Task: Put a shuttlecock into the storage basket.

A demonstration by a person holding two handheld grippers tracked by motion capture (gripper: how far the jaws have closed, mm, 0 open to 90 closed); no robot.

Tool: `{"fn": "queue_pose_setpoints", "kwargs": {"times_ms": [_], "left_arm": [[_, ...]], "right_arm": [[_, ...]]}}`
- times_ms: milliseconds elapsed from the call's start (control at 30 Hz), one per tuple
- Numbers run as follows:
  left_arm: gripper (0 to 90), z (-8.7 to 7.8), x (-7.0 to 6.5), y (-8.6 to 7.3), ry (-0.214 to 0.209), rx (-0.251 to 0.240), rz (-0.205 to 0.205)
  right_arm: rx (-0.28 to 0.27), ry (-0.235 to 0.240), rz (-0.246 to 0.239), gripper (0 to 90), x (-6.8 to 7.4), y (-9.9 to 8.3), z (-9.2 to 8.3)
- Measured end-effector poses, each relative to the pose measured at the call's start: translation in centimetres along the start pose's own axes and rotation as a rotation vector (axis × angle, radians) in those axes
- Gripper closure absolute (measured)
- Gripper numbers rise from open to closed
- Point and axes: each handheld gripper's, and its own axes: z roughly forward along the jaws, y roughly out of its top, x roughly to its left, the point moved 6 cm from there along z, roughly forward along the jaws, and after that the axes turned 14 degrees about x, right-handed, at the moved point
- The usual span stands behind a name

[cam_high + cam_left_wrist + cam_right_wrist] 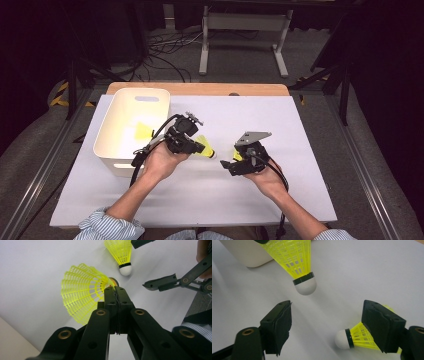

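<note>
My left gripper (197,146) (115,290) is shut on the skirt of a yellow shuttlecock (205,146) (82,295) and holds it just above the table, white cork pointing right. That held shuttlecock (294,255) hangs in front of my right gripper. A second yellow shuttlecock (236,156) (357,338) (120,252) lies on the white sheet. My right gripper (229,161) (327,315) stands open around it, its right pad beside the skirt without pressing.
A white bin (115,165) (247,255) stands at the left of the sheet with another yellow shuttlecock (142,131) inside. The white sheet (300,190) covers the table. Stand legs and cables are on the floor beyond the far edge.
</note>
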Motion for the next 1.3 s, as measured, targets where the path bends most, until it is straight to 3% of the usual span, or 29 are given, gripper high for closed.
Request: {"fn": "queue_pose_setpoints", "kwargs": {"times_ms": [1300], "left_arm": [[89.5, -1.0, 0.3, -0.1, 0.015, -0.007, -0.008]], "right_arm": [[-0.071, -0.036, 0.062, 21.6, -1.3, -4.3, -1.8]]}}
